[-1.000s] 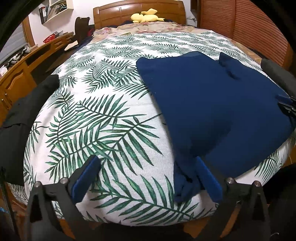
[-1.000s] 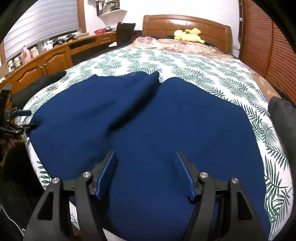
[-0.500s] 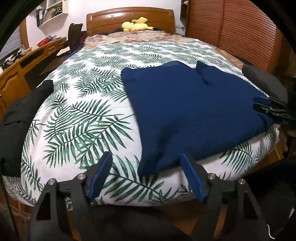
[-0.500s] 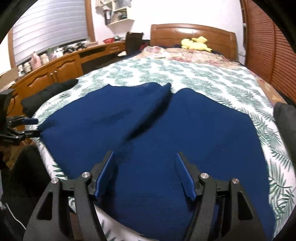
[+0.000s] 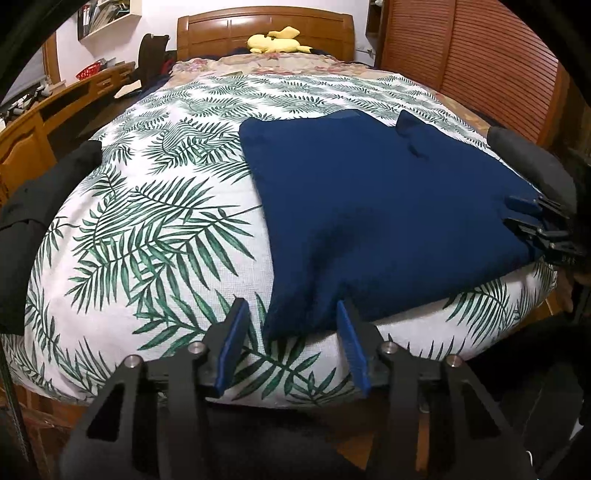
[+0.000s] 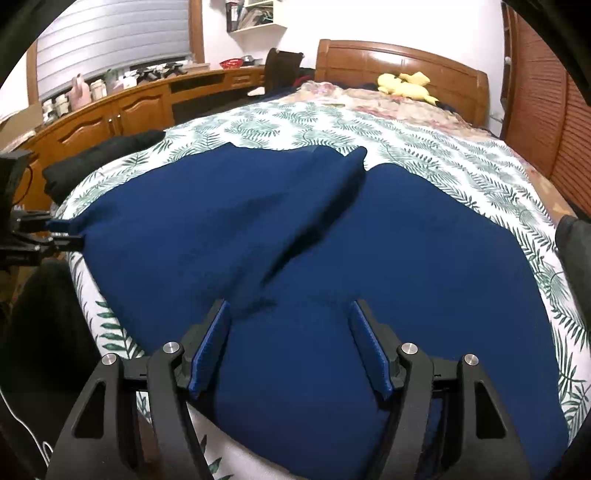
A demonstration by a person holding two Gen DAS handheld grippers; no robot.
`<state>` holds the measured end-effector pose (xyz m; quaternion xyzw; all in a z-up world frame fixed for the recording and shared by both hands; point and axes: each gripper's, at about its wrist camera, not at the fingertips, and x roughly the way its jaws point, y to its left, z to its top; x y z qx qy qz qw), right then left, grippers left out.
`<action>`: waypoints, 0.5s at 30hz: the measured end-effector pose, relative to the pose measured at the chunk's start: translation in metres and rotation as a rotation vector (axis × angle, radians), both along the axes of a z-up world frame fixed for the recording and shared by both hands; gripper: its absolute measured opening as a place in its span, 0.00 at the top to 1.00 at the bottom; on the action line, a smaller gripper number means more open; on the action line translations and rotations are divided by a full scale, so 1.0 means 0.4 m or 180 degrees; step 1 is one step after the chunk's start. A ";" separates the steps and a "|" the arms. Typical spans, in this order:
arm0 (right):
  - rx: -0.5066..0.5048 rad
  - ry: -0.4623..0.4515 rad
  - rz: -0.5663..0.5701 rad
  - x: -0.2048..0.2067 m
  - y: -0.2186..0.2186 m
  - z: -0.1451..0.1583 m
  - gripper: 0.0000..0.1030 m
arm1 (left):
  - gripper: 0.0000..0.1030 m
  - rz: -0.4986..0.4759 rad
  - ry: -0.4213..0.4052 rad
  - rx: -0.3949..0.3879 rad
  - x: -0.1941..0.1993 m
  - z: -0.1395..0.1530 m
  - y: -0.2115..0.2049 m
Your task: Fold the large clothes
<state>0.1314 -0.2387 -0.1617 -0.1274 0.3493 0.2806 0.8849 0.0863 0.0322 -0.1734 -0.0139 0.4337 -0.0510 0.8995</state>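
- Left gripper (image 5: 291, 317): fingers spread, a corner of the navy garment (image 5: 376, 206) between them (not pinched).
- Right gripper (image 6: 290, 325): fingers apart, garment spread beneath and ahead.

left claw (image 5: 291, 314) agape, right claw (image 6: 290, 314) agape

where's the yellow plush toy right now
The yellow plush toy lies at the far end of the bed, against the wooden headboard, top centre in the left wrist view, well beyond the blue garment.
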 end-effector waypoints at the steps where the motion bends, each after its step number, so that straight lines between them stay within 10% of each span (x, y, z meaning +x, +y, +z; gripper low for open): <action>1: -0.0020 -0.0002 0.0025 -0.005 0.000 0.001 0.33 | 0.53 0.0001 0.0000 0.0007 0.000 0.001 -0.001; 8: 0.0009 -0.0034 0.0082 -0.012 -0.009 -0.002 0.33 | 0.90 -0.0063 -0.0086 0.0017 -0.001 0.029 -0.036; 15: 0.0199 0.0082 0.0116 -0.007 -0.060 0.013 0.34 | 0.93 -0.0091 -0.0621 0.0140 0.023 0.197 -0.147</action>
